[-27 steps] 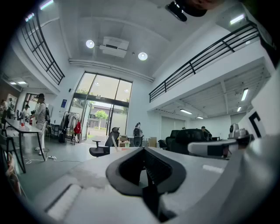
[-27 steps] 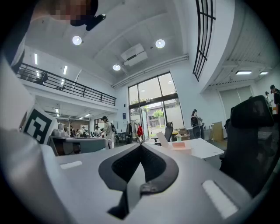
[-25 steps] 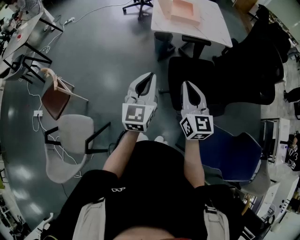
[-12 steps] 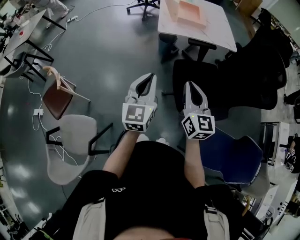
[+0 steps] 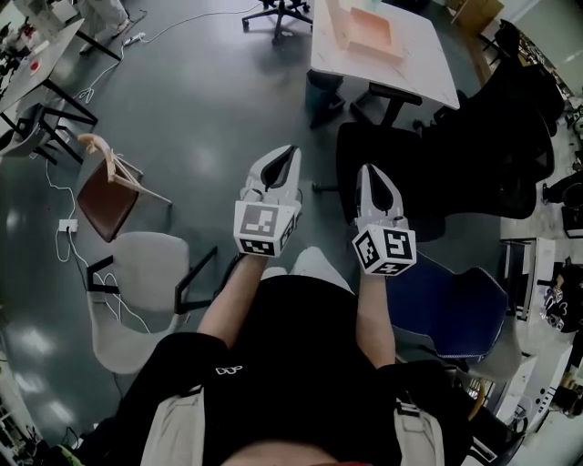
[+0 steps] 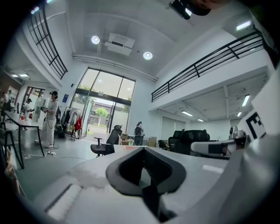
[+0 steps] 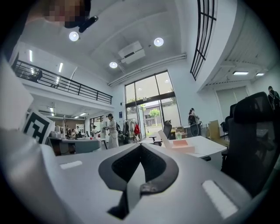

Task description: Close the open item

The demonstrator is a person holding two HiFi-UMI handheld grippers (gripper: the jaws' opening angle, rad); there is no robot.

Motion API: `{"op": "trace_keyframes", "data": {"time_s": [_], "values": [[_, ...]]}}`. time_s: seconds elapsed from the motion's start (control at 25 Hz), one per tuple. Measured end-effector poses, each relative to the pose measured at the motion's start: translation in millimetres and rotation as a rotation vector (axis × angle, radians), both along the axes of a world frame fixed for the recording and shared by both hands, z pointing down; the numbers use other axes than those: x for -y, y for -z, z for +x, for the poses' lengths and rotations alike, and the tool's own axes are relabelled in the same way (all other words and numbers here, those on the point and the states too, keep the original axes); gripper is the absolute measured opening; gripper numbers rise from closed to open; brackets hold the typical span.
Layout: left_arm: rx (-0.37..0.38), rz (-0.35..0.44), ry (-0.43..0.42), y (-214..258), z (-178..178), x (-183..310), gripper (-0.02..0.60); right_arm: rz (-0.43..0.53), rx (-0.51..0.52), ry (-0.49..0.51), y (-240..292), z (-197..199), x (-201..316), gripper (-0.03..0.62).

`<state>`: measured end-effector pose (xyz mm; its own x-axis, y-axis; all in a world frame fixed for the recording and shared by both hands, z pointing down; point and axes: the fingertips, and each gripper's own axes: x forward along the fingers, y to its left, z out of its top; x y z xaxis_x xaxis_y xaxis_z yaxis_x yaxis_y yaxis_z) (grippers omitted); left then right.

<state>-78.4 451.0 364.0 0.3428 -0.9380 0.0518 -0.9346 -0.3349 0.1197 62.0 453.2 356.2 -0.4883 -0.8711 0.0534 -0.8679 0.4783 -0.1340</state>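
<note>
Box [image 5: 369, 27]: sat open, lid seemingly raised, on far worktop [image 5: 424, 68].
Left tongs [image 5: 290, 151]: narrow, held nothing.
Right tongs [image 5: 365, 169]: narrow, held nothing; nearer, box well ahead.

We hold both grippers before our chest, side by side and level, each pointing to about 12 o'clock in the head view. Our left gripper [image 5: 288, 153] has its jaws together, with nothing between them. Our right gripper [image 5: 366, 171], at 3 o'clock from it, is closed and empty too. Our left forearm [image 5: 235, 293] and right forearm [image 5: 373, 309] reach forward, almost parallel.
</note>
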Motion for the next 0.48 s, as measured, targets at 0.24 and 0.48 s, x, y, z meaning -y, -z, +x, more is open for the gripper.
{"op": "trace_keyframes", "data": {"time_s": [0.24, 0.48], "values": [[0.008, 0.018, 0.000, 2, -9, 39, 0.000, 0.036, 0.005, -0.023, 8, 4, 47, 0.002], [0.016, 0.041, 0.028, 1, -25, 101, 0.000, 0.051, 0.009, -0.019, 2, 0, 117, 0.002]]}}
